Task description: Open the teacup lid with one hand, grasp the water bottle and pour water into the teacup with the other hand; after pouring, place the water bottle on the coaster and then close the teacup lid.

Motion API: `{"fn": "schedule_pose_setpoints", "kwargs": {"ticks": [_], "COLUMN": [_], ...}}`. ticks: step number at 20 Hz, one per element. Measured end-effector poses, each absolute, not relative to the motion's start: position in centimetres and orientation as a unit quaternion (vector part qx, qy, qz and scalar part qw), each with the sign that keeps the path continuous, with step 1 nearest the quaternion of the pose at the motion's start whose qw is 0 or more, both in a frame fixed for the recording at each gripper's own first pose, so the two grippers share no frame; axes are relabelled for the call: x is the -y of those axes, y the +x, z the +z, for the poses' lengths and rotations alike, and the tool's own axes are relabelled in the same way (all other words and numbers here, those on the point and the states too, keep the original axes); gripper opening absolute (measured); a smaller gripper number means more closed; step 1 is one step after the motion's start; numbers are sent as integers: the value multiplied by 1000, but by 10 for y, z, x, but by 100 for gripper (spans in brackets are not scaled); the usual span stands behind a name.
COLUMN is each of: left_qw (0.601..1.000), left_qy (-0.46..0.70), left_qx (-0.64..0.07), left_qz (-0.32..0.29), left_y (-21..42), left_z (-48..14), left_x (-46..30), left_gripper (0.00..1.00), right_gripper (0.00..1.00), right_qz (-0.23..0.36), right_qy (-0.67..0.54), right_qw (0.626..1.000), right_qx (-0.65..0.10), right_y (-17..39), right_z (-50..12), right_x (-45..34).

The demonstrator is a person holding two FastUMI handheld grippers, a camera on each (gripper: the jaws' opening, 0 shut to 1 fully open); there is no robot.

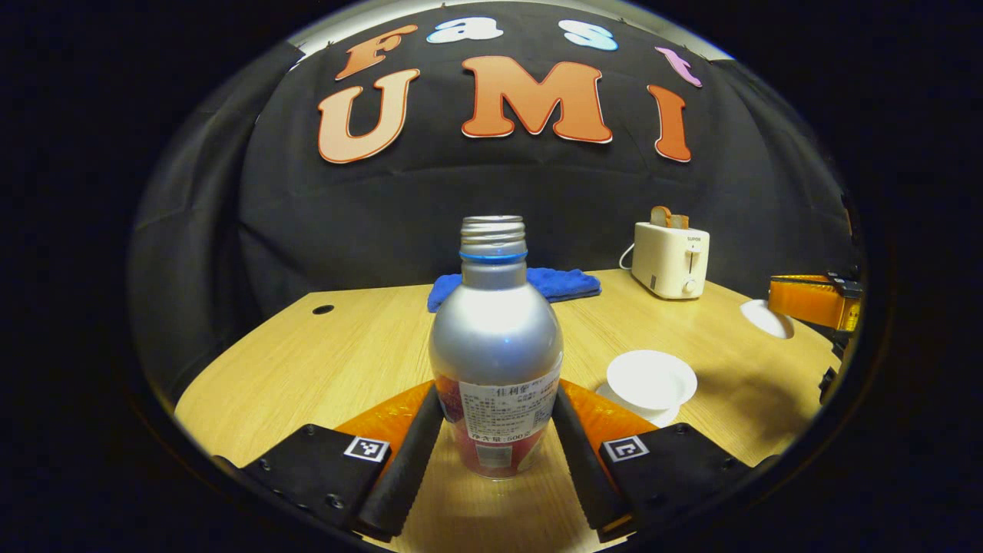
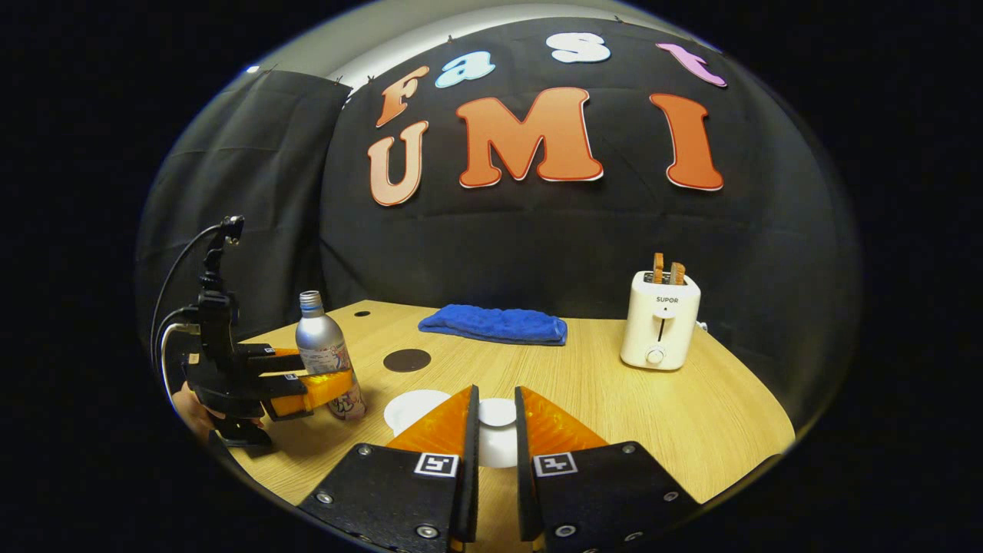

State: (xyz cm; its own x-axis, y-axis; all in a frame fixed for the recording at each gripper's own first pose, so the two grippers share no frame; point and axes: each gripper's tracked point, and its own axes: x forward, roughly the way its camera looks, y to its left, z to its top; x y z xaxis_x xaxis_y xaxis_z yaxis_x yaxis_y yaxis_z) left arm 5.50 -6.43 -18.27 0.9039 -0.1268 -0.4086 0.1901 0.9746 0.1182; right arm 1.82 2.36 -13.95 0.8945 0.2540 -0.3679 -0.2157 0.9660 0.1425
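Black finger pads of the left gripper (image 1: 495, 453) flank the lower body of the upright, uncapped water bottle (image 1: 495, 346), touching or nearly so; whether both press, I cannot tell. Just to its right sits the open teacup (image 1: 651, 380), contents unseen. Its lid (image 2: 498, 415) is clamped between the nearly closed fingers of the right gripper (image 2: 496, 442). The dark coaster (image 2: 407, 360) lies on the worktop (image 2: 614, 407) beyond the bottle.

Showing silver on the water bottle (image 1: 495, 330), white on the teacup (image 1: 651, 380), blue on the towel (image 2: 495, 324), cream on the toaster (image 2: 660, 319), pale woodgrain across the worktop (image 2: 676, 415).
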Motion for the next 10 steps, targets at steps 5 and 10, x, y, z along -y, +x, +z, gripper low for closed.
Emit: {"fn": "schedule_pose_setpoints", "kwargs": {"ticks": [5,10], "left_qw": [966,951], "left_qy": [159,240], "left_qx": [-190,-182], "left_qz": [-75,-69], "left_y": [58,62], "left_z": [-166,-158], "left_x": [57,50], "left_gripper": [81,83], "right_gripper": [21,22], "right_qz": [115,103], "right_qy": [52,57], "right_qw": [974,976], "right_qx": [-188,-183], "right_y": [14,10], "right_z": [-132,-129], "right_x": [-11,3]}}
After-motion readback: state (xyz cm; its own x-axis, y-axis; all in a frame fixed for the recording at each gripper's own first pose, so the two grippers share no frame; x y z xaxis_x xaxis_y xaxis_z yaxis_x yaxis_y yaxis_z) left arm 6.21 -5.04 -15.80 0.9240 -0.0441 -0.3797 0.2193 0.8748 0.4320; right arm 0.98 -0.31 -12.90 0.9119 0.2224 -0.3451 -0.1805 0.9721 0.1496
